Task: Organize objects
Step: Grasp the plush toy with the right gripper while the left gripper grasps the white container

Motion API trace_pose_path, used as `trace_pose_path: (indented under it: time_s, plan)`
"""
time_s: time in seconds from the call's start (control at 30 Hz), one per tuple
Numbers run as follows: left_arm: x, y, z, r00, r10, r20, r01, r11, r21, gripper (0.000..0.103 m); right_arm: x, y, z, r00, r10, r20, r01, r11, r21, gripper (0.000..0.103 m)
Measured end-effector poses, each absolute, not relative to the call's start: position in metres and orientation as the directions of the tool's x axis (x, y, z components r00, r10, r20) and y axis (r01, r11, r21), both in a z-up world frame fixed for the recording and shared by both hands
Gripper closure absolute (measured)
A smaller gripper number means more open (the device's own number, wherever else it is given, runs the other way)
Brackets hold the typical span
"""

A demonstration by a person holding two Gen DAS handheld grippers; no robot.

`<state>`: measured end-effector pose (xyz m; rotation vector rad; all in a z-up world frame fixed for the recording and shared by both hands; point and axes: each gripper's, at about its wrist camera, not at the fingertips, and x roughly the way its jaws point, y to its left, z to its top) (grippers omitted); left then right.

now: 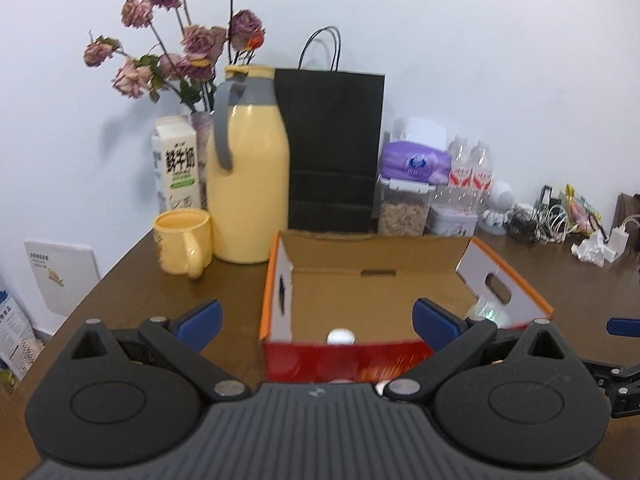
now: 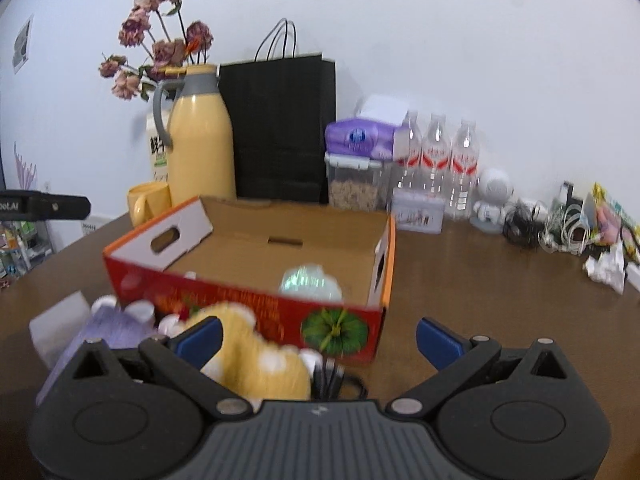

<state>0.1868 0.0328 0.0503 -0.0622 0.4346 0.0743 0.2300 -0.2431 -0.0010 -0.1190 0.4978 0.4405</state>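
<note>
Box (image 2: 256,304) wall hides pale lump (image 2: 310,282) | plush (image 2: 256,360) blurred, claw-cropped

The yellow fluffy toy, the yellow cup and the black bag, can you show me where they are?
yellow fluffy toy (image 2: 256,360), right wrist view, on its furry body.
yellow cup (image 1: 182,242), left wrist view, on its front wall under the rim.
black bag (image 1: 332,148), left wrist view, on its front face.

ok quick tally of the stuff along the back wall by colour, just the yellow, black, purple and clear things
yellow: 2, the jug and the mug
black: 1, the paper bag
purple: 1, the tissue pack
clear: 3, the water bottles
total: 7
</note>
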Motion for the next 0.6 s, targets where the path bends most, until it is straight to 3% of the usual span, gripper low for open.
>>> trace_pose_path:
  time_s: [0.2, 0.4, 0.47, 0.53, 0.6]
  plan:
    - [0.169, 0.046, 0.033, 0.878, 0.081, -0.472, -0.108, 0.994, -0.029, 0.000, 0.220, -0.247, -0.025, 0.740, 0.395, -0.544, -0.441, 0.896, 0.051, 0.001]
    - [0.155, 0.063, 0.017, 0.850, 0.110, -0.515, -0.152, 0.987, -0.041, 0.000, 0.220, -0.242, -0.045, 0.696, 0.434, -0.571, -0.454, 0.883, 0.117, 0.020]
    - [0.151, 0.067, 0.014, 0.844, 0.114, -0.523, -0.161, 0.986, -0.045, 0.000, 0.223, -0.240, -0.049, 0.681, 0.453, -0.576, -0.456, 0.877, 0.150, 0.038]
    - [0.147, 0.071, 0.011, 0.842, 0.111, -0.528, -0.161, 0.986, -0.050, 0.000, 0.225, -0.239, -0.052, 0.670, 0.466, -0.578, -0.457, 0.872, 0.173, 0.049]
    - [0.146, 0.073, 0.008, 0.838, 0.108, -0.535, -0.159, 0.986, -0.051, 0.000, 0.227, -0.237, -0.055, 0.661, 0.473, -0.582, -0.457, 0.870, 0.188, 0.051]
